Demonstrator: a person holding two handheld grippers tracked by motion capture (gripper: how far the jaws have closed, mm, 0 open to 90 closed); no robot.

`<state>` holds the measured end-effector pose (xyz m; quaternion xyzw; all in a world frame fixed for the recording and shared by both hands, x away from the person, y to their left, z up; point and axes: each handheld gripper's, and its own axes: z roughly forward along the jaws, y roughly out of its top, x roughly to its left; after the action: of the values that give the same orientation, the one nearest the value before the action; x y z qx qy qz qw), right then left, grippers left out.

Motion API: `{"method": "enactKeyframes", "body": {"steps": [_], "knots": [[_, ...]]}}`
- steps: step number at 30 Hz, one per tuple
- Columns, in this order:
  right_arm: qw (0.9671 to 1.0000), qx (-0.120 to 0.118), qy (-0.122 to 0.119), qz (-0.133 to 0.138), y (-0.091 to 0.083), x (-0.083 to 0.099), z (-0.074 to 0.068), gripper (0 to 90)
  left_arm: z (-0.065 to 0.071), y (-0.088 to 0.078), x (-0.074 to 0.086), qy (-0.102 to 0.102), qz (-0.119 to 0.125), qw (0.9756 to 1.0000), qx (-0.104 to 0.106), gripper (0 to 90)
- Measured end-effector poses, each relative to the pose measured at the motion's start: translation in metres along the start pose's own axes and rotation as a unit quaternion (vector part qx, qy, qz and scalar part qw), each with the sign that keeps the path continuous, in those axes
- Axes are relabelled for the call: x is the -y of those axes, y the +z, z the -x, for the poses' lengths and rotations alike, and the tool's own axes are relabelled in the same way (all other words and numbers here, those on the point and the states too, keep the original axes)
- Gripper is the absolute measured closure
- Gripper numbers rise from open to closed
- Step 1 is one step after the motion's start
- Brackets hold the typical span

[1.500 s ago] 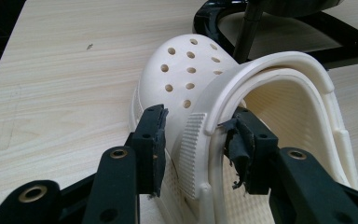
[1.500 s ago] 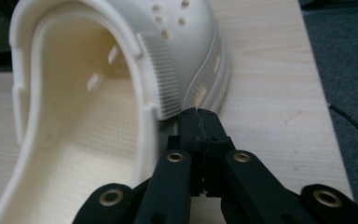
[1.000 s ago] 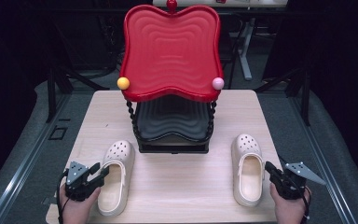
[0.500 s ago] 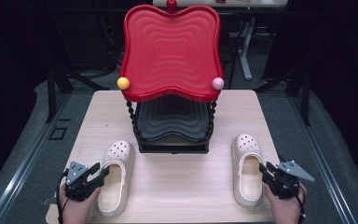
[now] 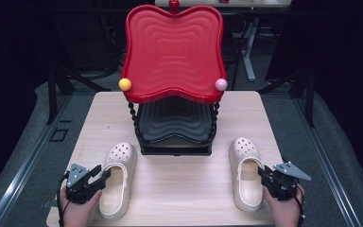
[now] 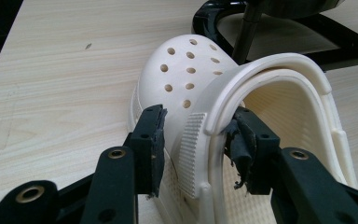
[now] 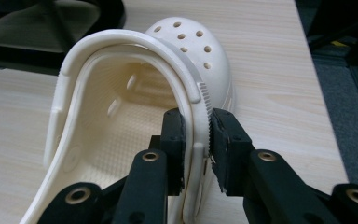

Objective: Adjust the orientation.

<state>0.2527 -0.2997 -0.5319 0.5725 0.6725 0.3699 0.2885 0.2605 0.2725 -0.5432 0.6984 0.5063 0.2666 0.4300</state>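
Two cream perforated clogs lie toes-away on the wooden table (image 5: 182, 189). The left clog (image 5: 118, 177) (image 6: 186, 79) has my left gripper (image 5: 104, 174) (image 6: 198, 140) at its outer side wall. The jaws stand open astride that wall: the inner jaw sits against it and a gap shows at the outer jaw. At the right clog (image 5: 245, 170) (image 7: 121, 102), my right gripper (image 5: 262, 173) (image 7: 196, 128) is shut on the outer side wall, with both pads pressed on the rim. A hand holds each gripper at the table's near edge.
A two-tier stand rises at the middle of the table, with a red wavy tray (image 5: 172, 47) on top and a black tray (image 5: 175, 125) below. A yellow ball (image 5: 125, 84) and a pink ball (image 5: 221, 84) cap its posts. Dark floor and table legs lie behind.
My right gripper has moved in from the table's right edge to the right clog and shut on its side wall. The left gripper has edged slightly closer to its clog.
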Motion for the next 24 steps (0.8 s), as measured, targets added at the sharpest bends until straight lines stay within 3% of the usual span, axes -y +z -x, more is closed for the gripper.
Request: {"method": "enactKeyframes", "body": {"steps": [8,11,14,20,24], "knots": [[0.9991,-0.036,-0.023,-0.004,-0.001,0.000,-0.022,75.2,0.000,-0.001,0.000,0.001,-0.001,1.0000,-0.001,57.0],[0.9986,-0.043,-0.029,-0.005,-0.001,0.001,-0.028,74.8,0.002,-0.003,-0.001,0.015,-0.004,0.9999,-0.003,60.1],[0.9983,-0.039,-0.043,-0.006,-0.001,0.002,-0.032,73.8,0.004,-0.004,-0.001,0.025,-0.004,0.9996,-0.007,62.0],[0.9983,-0.031,-0.048,0.006,-0.003,0.002,-0.032,68.8,0.005,-0.004,-0.001,0.022,-0.011,0.9996,-0.014,62.0],[0.9973,-0.017,-0.071,0.012,-0.005,0.000,-0.038,66.3,0.007,-0.004,-0.002,0.029,-0.015,0.9993,-0.020,60.6]]}}
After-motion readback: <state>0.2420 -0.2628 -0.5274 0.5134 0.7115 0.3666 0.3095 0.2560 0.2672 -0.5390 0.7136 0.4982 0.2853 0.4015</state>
